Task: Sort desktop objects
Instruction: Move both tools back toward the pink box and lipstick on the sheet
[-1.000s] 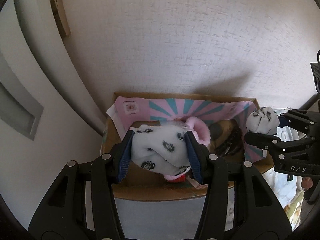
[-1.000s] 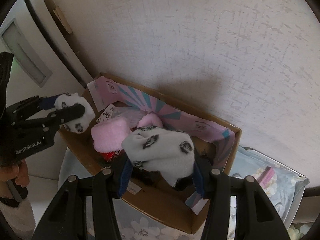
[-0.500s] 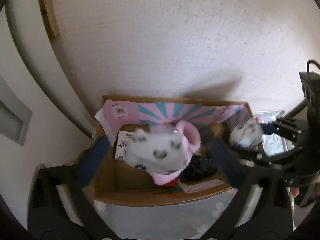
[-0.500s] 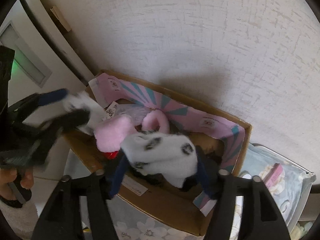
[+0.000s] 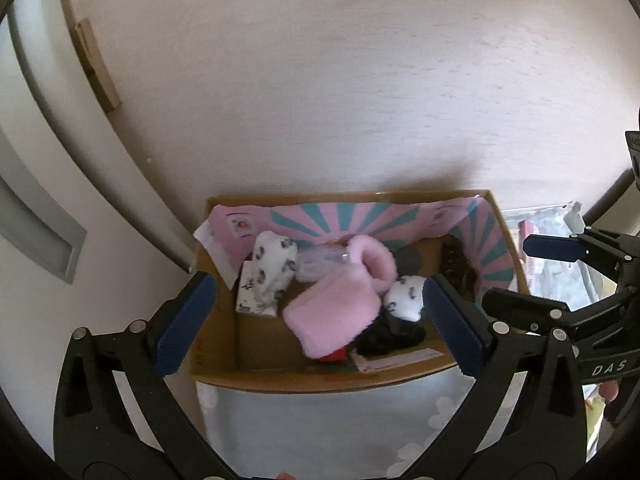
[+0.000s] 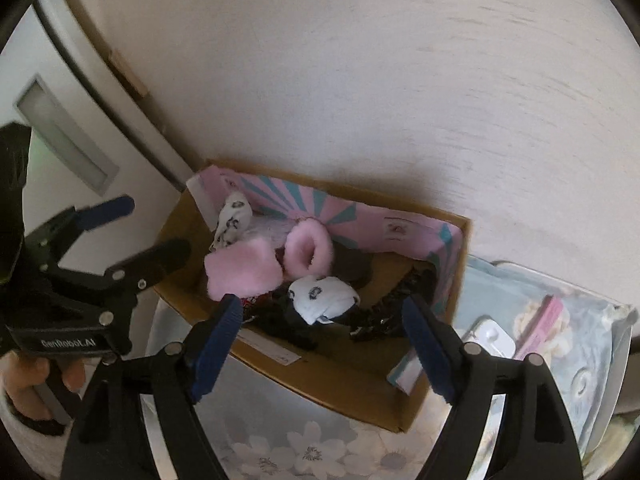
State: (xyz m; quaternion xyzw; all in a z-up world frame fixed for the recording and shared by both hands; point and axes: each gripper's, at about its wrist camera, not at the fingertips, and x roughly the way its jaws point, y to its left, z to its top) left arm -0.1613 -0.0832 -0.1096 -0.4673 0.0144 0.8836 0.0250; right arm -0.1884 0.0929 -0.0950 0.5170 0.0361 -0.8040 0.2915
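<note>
A cardboard box (image 5: 320,380) with pink and teal lining stands against the wall. One white sock with black prints (image 5: 272,272) lies at its left end, and a second one (image 5: 406,300) lies right of a fluffy pink sock (image 5: 336,312). My left gripper (image 5: 320,320) hangs open above the box's front edge with nothing between its pads. The right wrist view shows the box (image 6: 340,380), the second white sock (image 6: 324,298) and the first (image 6: 232,224). The jaws of my right gripper (image 6: 322,344) are opening, with nothing gripped. Each gripper appears in the other's view: right (image 5: 536,276), left (image 6: 136,232).
Dark items (image 6: 396,312) and a second pink sock (image 6: 308,248) also lie in the box. A clear plastic bag (image 6: 540,320) with small packets sits right of it on a floral cloth (image 6: 312,448). A textured wall rises behind, with a pale door panel (image 5: 40,240) at the left.
Both grippers have opened and let go of their white socks, which have dropped into the box. Both hands have drawn back and up from it.
</note>
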